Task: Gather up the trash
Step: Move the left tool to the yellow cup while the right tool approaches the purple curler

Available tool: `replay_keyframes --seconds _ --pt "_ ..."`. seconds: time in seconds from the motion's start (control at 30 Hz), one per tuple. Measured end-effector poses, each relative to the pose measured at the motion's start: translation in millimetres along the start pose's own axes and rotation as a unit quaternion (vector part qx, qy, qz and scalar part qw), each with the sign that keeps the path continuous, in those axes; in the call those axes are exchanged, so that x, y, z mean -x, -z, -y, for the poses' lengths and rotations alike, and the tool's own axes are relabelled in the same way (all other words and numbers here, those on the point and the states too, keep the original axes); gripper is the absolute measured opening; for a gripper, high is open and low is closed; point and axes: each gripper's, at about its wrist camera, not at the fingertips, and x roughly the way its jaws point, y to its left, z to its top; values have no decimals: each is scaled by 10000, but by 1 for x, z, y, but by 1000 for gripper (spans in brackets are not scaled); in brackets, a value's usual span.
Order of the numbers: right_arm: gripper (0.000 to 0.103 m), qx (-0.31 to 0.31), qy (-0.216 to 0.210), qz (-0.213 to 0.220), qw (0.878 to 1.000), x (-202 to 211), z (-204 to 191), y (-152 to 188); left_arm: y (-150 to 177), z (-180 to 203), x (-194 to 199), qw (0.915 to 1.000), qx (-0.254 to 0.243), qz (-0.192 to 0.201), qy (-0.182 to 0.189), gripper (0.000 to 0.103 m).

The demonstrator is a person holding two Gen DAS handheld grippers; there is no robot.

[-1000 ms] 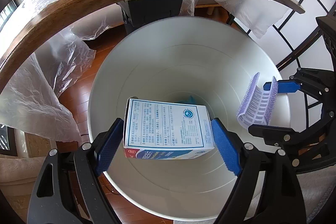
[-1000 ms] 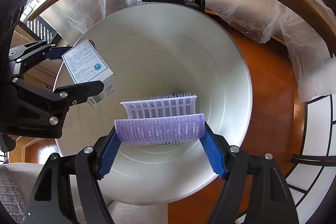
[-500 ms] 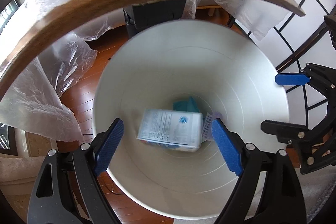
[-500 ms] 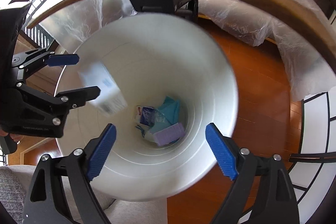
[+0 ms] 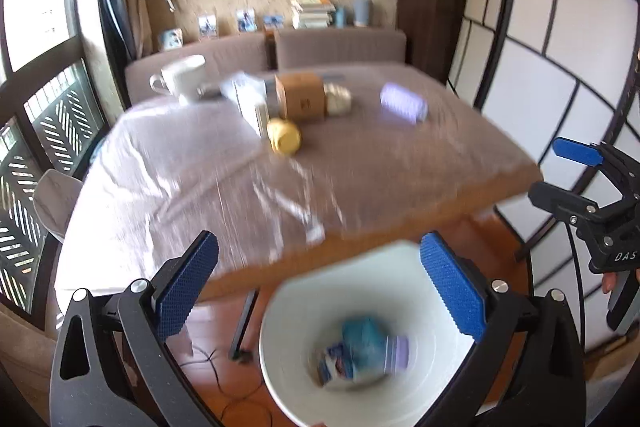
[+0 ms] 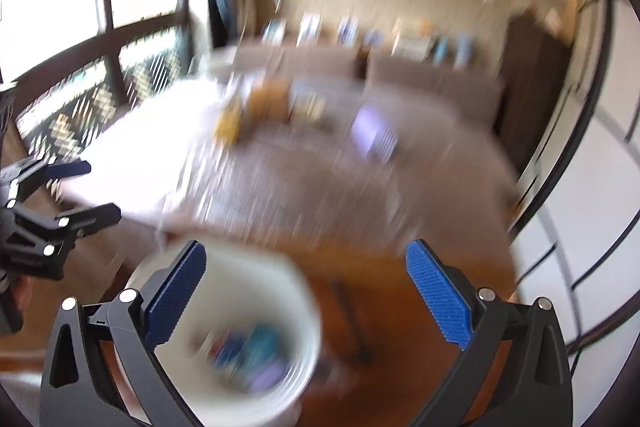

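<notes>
A white bin [image 5: 276, 311] stands on the wooden floor below both grippers. Blurred trash [image 5: 360, 351] lies at its bottom: a blue-and-white box, a teal piece and a lilac piece. My left gripper [image 5: 318, 241] hangs above the bin; its jaws are opening with nothing between them. My right gripper [image 6: 306, 247] is also above the bin [image 6: 240, 279], jaws opening and empty. Each shows in the other's view: the right gripper [image 5: 560, 173] at the right edge, the left gripper [image 6: 92, 191] at the left edge. On the table lie a lilac roller [image 5: 402, 103], a yellow object [image 5: 284, 137] and a cardboard box [image 5: 300, 95].
The wooden table [image 5: 240, 179] under a plastic sheet stands right behind the bin, its edge close to my fingers. A white cup [image 5: 182, 77] and a white box [image 5: 248, 99] sit at its far side. A sofa [image 5: 340, 47] lies beyond, a paneled screen [image 5: 540, 67] to the right.
The left gripper let go of the box and the right of the lilac comb-like piece; both fell into the bin. Both grippers rose and tilted up, so the table top now shows.
</notes>
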Motion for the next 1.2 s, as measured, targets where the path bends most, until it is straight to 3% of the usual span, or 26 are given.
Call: replay_keyframes --seconds 0.1,0.23,0.47,0.67,1.0,1.2 --pt "99 -36 325 286 9991 -3 8 -20 -21 -4 -10 9994 335 -53 63 102" --pt "99 -132 437 53 9989 -29 23 -37 -32 -12 -29 9974 682 -159 182 102" --pt "99 -402 70 8 9992 -75 56 -47 -51 -12 -70 9959 630 -553 -346 102" --pt "99 -272 -173 -522 9981 -132 73 -61 -58 -11 -103 9943 369 -702 -714 102" --pt "99 -590 -310 -1043 9923 -215 91 -73 -75 -30 -152 9871 1102 -1107 -362 102" --pt "95 -549 -278 -1199 9909 -245 86 -77 -81 -30 -170 9883 822 -1139 -588 102"
